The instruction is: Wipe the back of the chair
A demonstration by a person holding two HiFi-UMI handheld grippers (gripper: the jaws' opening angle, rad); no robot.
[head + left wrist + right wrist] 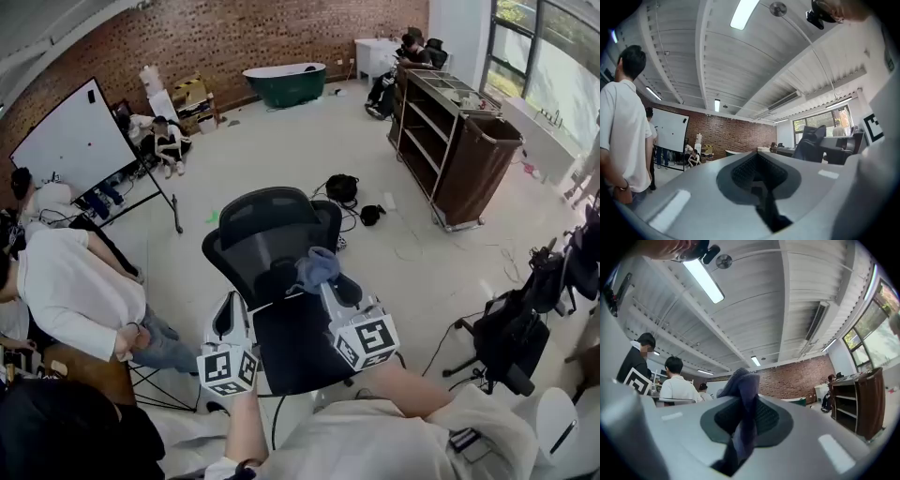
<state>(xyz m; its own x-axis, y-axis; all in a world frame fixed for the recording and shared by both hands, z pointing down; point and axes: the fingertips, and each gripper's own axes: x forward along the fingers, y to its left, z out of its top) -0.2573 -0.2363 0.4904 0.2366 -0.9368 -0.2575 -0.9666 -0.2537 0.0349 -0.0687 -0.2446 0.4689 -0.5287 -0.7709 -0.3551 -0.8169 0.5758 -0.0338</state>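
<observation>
- The chair [281, 309] stands in the middle of the head view, just in front of the person holding the grippers.
- Its seat [298, 349] is on the near side. Its back [264, 230] is on the far side, with the front face turned to the person.
- The back stands upright, with its long axis running floor to ceiling and its top edge farthest away.
- The right gripper [328, 286] has its jaws clamped on a blue-grey cloth [317, 266]. The cloth bunches up above the tips [740, 390].
- The cloth sits in front of the lower right part of the back. I cannot tell whether it touches.
- The left gripper [232, 300] has its jaws pressed together with nothing between them. It is over the seat's left edge, beside the back.
- Both gripper views tilt up to a white ribbed ceiling [740, 56] with strip lights.
- The floor [281, 141] is pale and smooth, with black cables [342, 192] behind the chair.
- A brick wall [234, 37] closes the far end, with a green tub [286, 82] before it.
- A whiteboard [75, 141] is at the left, a brown cart [459, 141] and windows [553, 75] at the right.
- A person in a white shirt [70, 291] stands at the left.
</observation>
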